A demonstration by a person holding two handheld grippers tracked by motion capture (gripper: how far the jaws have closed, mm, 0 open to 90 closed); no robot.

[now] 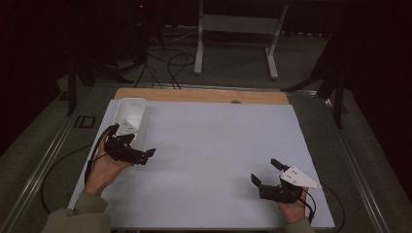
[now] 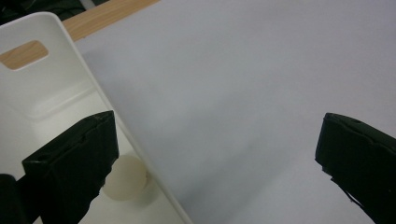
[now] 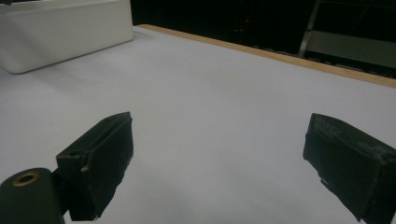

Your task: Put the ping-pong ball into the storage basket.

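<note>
A white plastic bin (image 1: 141,109) stands at the left edge of the pale mat (image 1: 214,141). Inside it lies a small white ball (image 2: 126,185), seen past the bin's wall (image 2: 60,70) in the left gripper view. My left gripper (image 1: 142,144) is open and straddles the bin's near right wall, one jaw over the bin's inside and the other over the mat (image 2: 233,84). My right gripper (image 1: 264,170) is open near the mat's front right, holding nothing. Its own view (image 3: 219,126) looks across bare mat toward the bin (image 3: 65,32).
A strip of wooden tabletop (image 1: 199,94) shows beyond the mat's far edge. A white frame stand (image 1: 238,29) and cables (image 1: 165,65) are on the floor behind the table. Metal rails (image 1: 43,165) run along both sides of the table.
</note>
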